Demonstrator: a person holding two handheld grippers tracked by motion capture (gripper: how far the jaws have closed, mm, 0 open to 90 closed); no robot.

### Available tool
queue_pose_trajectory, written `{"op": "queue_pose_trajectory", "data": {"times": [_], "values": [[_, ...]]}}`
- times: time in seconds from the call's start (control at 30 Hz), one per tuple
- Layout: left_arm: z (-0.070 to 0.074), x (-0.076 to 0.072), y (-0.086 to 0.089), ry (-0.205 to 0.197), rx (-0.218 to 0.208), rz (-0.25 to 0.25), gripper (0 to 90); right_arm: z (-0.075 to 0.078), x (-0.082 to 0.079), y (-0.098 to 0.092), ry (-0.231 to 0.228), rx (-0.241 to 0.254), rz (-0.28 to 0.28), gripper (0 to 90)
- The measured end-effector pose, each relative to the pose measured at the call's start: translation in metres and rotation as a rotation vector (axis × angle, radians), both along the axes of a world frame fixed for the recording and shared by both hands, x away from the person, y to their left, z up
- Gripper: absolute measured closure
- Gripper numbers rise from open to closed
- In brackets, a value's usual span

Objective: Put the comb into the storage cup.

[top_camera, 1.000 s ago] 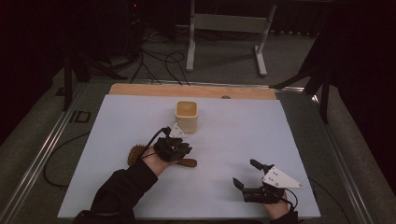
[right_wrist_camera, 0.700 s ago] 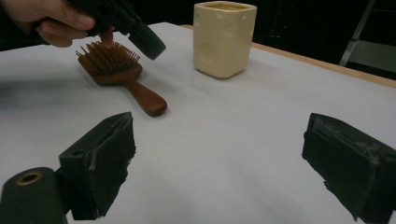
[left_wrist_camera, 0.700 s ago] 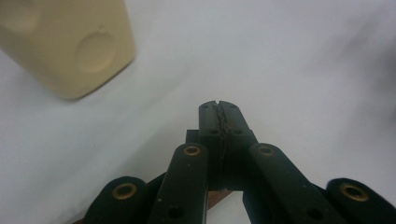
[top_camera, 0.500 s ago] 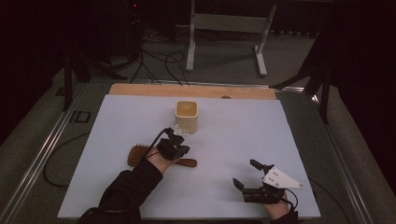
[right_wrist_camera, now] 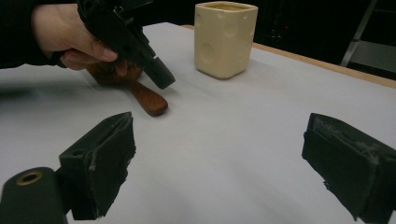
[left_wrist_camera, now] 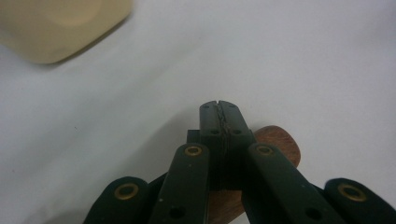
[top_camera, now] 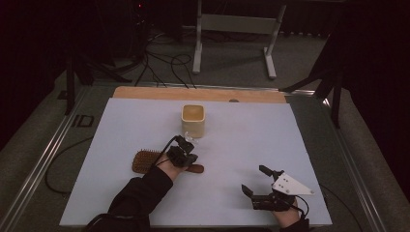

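**Two grippers, one brush, one cup**

Two letters, "ID", read on the dark floor [top_camera: 34,159] at the left of the high view, beside the table [top_camera: 241,140]. Near the table's centre stands a cream square cup [top_camera: 193,121]; what it holds cannot be made out. Just below it, the left gripper [top_camera: 186,147] hangs over the handle of a wooden hairbrush [top_camera: 145,162] lying left of centre; its jaws are pressed together with nothing between them, the handle underneath. At lower right, the right gripper [top_camera: 255,180] rests with jaws spread wide, grasping nothing, well apart from the brush.
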State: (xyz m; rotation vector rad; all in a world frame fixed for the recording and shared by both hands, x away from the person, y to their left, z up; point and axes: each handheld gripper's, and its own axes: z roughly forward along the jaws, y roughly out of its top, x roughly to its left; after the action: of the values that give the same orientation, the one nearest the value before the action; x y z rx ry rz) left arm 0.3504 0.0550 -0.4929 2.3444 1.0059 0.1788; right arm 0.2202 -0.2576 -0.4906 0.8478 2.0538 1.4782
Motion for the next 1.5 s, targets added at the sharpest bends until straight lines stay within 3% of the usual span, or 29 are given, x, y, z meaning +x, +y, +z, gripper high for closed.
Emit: {"op": "queue_pose_trajectory", "data": {"times": [0.57, 0.77, 1.0, 1.03, 1.17, 1.33, 1.5], "values": [[-0.006, -0.007, -0.003, 0.024, 0.015, -0.030, 90.0, 0.000, 0.000, -0.001, -0.002, 0.002, -0.005, 9.2], [-0.006, -0.012, 0.000, 0.051, 0.011, -0.048, 90.0, 0.001, 0.000, -0.001, -0.001, 0.000, -0.006, 9.3], [-0.003, -0.024, 0.004, 0.058, 0.038, -0.083, 90.0, 0.001, 0.000, -0.002, -0.002, -0.001, -0.011, 9.2], [-0.002, -0.025, 0.006, 0.064, 0.024, -0.087, 90.0, 0.001, 0.000, -0.002, -0.002, -0.001, -0.011, 9.3], [-0.001, -0.028, 0.009, 0.065, 0.017, -0.090, 90.0, 0.001, 0.000, -0.001, -0.002, -0.002, -0.009, 9.3], [-0.002, -0.034, 0.010, 0.058, 0.047, -0.100, 90.0, 0.001, 0.000, -0.001, -0.004, -0.004, -0.010, 9.3], [-0.002, -0.042, 0.015, 0.065, 0.048, -0.107, 90.0, 0.001, 0.000, -0.002, -0.001, -0.001, -0.013, 9.3]]}}
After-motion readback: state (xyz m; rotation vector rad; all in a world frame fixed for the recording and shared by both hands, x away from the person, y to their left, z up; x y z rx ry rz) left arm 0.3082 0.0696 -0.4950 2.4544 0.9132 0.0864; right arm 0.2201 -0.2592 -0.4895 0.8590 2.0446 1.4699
